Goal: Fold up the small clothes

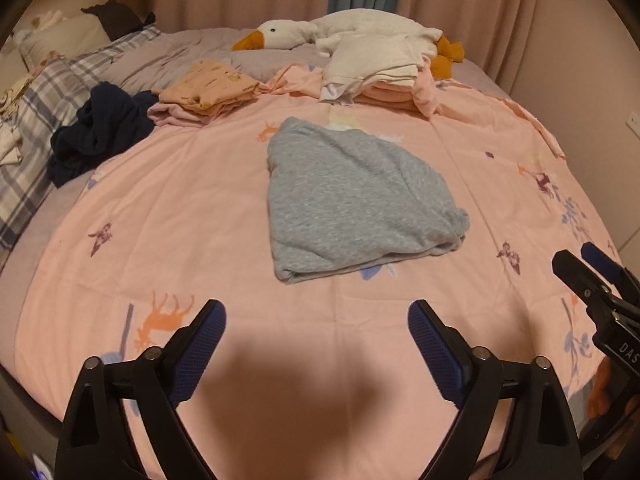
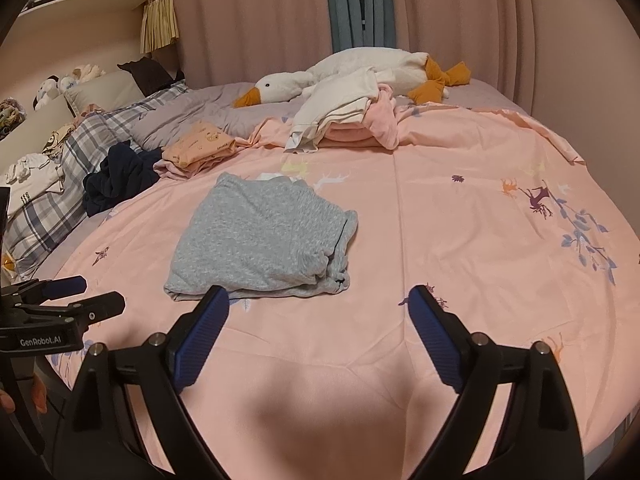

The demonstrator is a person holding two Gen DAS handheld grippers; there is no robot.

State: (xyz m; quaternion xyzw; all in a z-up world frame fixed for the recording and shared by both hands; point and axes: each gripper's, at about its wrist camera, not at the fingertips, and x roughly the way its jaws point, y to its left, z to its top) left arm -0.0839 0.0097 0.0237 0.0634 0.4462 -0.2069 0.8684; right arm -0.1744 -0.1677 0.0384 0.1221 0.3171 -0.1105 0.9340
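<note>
I see the pink bedspread [image 1: 200,208] filling both views, with the grey garment [image 1: 352,200] lying folded near its middle, ahead of both grippers and touching neither. Its long axis seems to run away from me. My left gripper [image 1: 316,320] hangs spread wide and empty, facing it almost head-on; my right gripper [image 2: 320,304], equally spread and empty, has it ahead and leftward, looking slightly nearer

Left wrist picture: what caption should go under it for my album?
Open left gripper hovers before a folded grey garment on the pink bedsheet, plush goose behind.
</note>
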